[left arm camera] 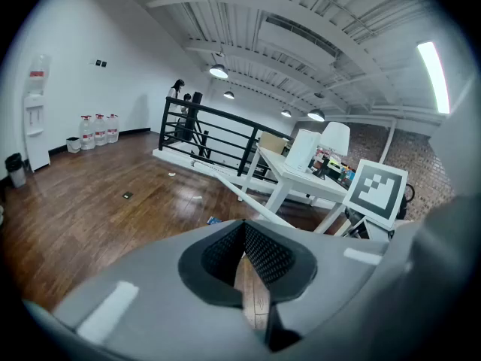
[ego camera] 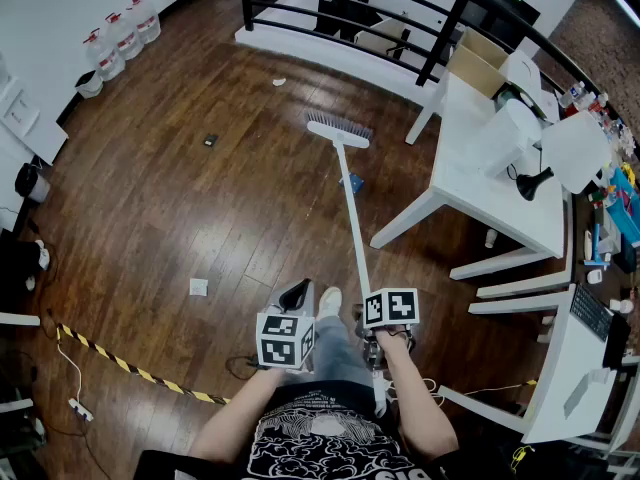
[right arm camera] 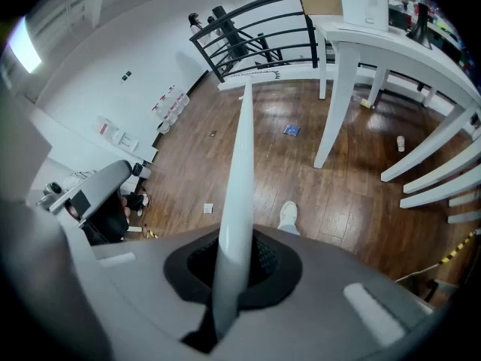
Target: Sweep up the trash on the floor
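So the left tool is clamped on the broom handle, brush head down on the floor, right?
No, the right tool is clamped on the broom handle; the right gripper view shows it. The left tool holds nothing. The brush head is on the floor.

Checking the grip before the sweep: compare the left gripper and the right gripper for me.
The right gripper is shut on the white broom handle; the left gripper holds nothing. The left gripper's jaws meet at their tips, while the right gripper's are kept apart by the broom handle. Both have the same grey body.
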Action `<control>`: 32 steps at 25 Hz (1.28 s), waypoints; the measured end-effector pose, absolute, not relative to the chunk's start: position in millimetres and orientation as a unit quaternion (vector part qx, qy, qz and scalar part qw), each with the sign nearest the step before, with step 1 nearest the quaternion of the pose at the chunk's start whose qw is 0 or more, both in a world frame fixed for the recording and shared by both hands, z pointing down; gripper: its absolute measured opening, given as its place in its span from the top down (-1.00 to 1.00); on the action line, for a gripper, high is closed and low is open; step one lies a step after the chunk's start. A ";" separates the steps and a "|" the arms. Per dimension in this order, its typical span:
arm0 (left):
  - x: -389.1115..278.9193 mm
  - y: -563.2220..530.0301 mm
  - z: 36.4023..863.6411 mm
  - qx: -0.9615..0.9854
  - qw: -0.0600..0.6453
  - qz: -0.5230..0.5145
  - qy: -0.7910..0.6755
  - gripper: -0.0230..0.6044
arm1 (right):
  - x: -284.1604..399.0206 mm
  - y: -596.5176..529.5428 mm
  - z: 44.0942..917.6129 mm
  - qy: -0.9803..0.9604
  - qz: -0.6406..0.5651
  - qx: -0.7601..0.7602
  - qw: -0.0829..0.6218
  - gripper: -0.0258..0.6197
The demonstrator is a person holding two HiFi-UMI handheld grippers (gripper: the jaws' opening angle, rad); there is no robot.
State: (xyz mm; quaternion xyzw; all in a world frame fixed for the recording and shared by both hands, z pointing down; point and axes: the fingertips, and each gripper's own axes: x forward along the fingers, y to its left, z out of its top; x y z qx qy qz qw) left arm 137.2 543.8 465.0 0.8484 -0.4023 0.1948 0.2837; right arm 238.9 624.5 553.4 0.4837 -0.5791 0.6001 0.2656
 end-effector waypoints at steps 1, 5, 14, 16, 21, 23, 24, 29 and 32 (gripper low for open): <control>141.9 533.9 466.6 0.847 0.284 0.197 -0.403 0.91 | 243.5 616.3 557.1 -0.577 0.604 0.482 0.265 0.92; 166.9 491.9 471.2 0.845 0.286 0.203 -0.404 0.91 | 266.6 581.9 571.3 -0.567 0.622 0.473 0.261 0.92; 220.2 401.9 485.4 0.831 0.292 0.239 -0.409 0.91 | 309.1 497.3 593.8 -0.546 0.660 0.451 0.251 0.92; 232.1 387.3 484.7 0.830 0.289 0.250 -0.406 0.91 | 311.3 475.8 596.1 -0.541 0.681 0.438 0.228 0.92; 252.6 350.6 479.9 0.833 0.270 0.261 -0.406 0.91 | 320.2 431.8 607.7 -0.515 0.722 0.424 0.182 0.92; 255.9 335.6 478.8 0.834 0.264 0.260 -0.409 0.91 | 326.9 419.0 617.7 -0.501 0.734 0.425 0.172 0.92; 256.1 328.0 478.7 0.834 0.262 0.259 -0.411 0.91 | 329.9 413.1 623.2 -0.492 0.741 0.426 0.166 0.92; 250.5 291.1 487.2 0.834 0.265 0.255 -0.412 0.91 | 340.2 392.4 652.2 -0.436 0.780 0.428 0.137 0.92; 251.1 266.7 501.2 0.835 0.270 0.261 -0.402 0.91 | 346.1 380.6 672.1 -0.397 0.801 0.432 0.119 0.92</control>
